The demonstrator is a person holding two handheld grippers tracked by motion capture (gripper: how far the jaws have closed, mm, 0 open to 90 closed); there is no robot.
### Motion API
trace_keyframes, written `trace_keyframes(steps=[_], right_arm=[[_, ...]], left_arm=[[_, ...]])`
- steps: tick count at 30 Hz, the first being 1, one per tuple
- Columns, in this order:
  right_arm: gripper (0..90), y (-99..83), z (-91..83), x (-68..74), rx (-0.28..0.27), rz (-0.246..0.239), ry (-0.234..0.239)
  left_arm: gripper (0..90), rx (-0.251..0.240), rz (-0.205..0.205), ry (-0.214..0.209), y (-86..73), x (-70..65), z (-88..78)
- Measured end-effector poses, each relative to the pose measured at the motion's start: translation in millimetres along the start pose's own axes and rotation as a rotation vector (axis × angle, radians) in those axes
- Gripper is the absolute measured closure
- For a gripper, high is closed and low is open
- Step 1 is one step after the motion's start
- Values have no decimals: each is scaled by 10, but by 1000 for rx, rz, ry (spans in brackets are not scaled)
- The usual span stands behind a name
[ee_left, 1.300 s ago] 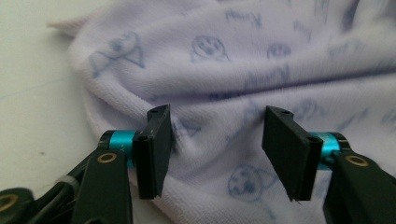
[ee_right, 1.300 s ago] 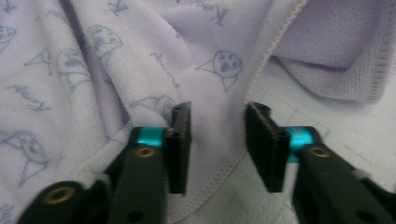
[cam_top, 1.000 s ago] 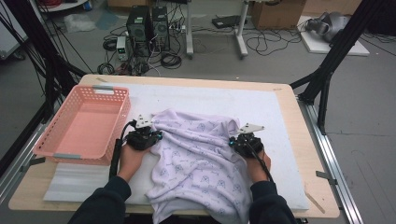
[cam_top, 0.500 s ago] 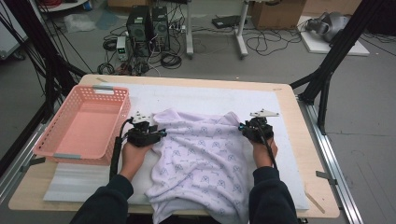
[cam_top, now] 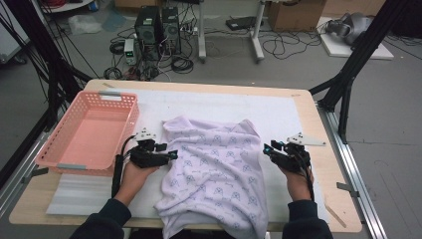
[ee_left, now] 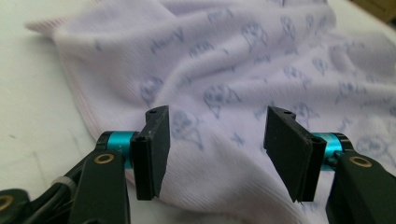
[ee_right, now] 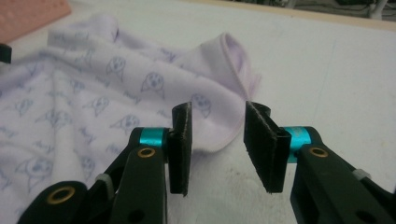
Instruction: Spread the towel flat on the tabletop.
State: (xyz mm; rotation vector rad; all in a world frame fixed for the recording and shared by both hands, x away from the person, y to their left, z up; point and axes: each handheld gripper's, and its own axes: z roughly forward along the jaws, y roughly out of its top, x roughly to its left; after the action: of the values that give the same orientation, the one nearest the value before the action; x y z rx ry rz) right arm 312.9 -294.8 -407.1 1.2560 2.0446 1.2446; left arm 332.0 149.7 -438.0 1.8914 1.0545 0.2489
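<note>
- High view: the cloth [cam_top: 214, 174], pale lilac with a small blue print, lies rumpled on the white mat [cam_top: 209, 107], spread between the two grippers, with its near end hanging over the table's near edge.
- The left gripper [cam_top: 169, 155] sits at the cloth's left edge, tips pointing toward the right gripper and just over the fabric.
- In the left gripper view its jaws stand wide apart and have just been opening. The cloth [ee_left: 224, 84] lies under and beyond the gap, and neither pad presses on it, so nothing is held.
- The right gripper [cam_top: 267, 149] is just off the cloth's right edge, tips aimed back at the fabric.
- In the right gripper view the jaws are part open, a narrower gap than the left pair, and have also just been opening. The cloth's hemmed edge [ee_right: 233, 56] stands up in a fold just ahead of the tips, free of both pads; bare mat [ee_right: 327, 70] lies under the gap.
- Each gripper is carried by a hand in a dark sleeve, coming in from the near side.
- A pink basket [cam_top: 127, 107] stands just outside the left gripper, on the side away from the cloth.
- Past the table's [cam_top: 318, 164] far edge are computer towers [cam_top: 159, 27] and loose cables on the floor.
</note>
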Motion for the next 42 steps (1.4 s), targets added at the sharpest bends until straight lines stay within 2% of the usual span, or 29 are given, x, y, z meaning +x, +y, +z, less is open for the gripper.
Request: trace_keyframes(steps=[2, 3, 6, 7, 8, 10, 11, 12, 13, 14, 15, 16, 17, 19, 22, 25, 28, 31, 33, 36, 38, 39, 42], right_arm=[[595, -56, 49, 50, 42, 17, 30], [593, -84, 86, 72, 65, 3, 31], [585, -142, 188, 139, 122, -15, 44], [581, -154, 216, 150, 139, -30, 44], [572, -164, 241, 164, 156, -30, 45], [570, -185, 295, 184, 184, -28, 59], [574, -199, 325, 196, 201, -37, 59], [597, -213, 358, 203, 225, -47, 55], [626, -229, 395, 211, 249, -51, 53], [739, -230, 398, 216, 237, -56, 49], [872, -214, 407, 203, 241, -62, 70], [873, -197, 427, 203, 244, -78, 72], [875, -180, 455, 204, 244, -107, 56], [876, -152, 511, 174, 225, -121, -1], [877, -129, 597, 74, 188, -110, -62], [876, -89, 678, 3, 145, -81, -117], [876, -20, 759, -4, 132, -89, -165], [874, 8, 815, -27, 141, -78, -175], [848, -3, 820, -41, 141, -59, -166], [652, 1, 773, -44, 125, -27, -153], [545, 12, 711, -59, 103, 5, -125], [523, 19, 674, -59, 94, 20, -105], [463, 25, 550, -20, 74, 19, -84]], left_arm=[[409, 37, 26, 16, -51, -32, 47], [405, 56, 38, 23, -78, -45, 73], [412, 40, 84, 56, -127, -92, 89], [430, 41, 111, 76, -138, -111, 87], [492, 41, 138, 100, -145, -125, 79], [722, 39, 144, 114, -150, -110, 59], [825, 35, 124, 106, -147, -83, 56], [841, 35, 97, 99, -141, -49, 50], [847, 21, 85, 124, -135, -27, 49], [851, 7, 79, 149, -124, 2, 47], [854, -6, 50, 164, -111, 40, 49], [854, -10, 26, 171, -88, 86, 58], [854, -8, 16, 183, -55, 127, 71], [854, -18, -16, 200, 27, 199, 95], [854, -41, -50, 196, 148, 273, 164], [853, -85, -81, 205, 224, 325, 260], [852, -88, -90, 217, 266, 352, 339], [809, -99, -73, 208, 269, 349, 349], [614, -101, -75, 200, 267, 358, 326], [441, -96, -75, 173, 266, 361, 253], [415, -99, -68, 128, 255, 352, 193], [406, -101, -56, 113, 247, 342, 158], [377, -115, -45, 50, 195, 288, 70]])
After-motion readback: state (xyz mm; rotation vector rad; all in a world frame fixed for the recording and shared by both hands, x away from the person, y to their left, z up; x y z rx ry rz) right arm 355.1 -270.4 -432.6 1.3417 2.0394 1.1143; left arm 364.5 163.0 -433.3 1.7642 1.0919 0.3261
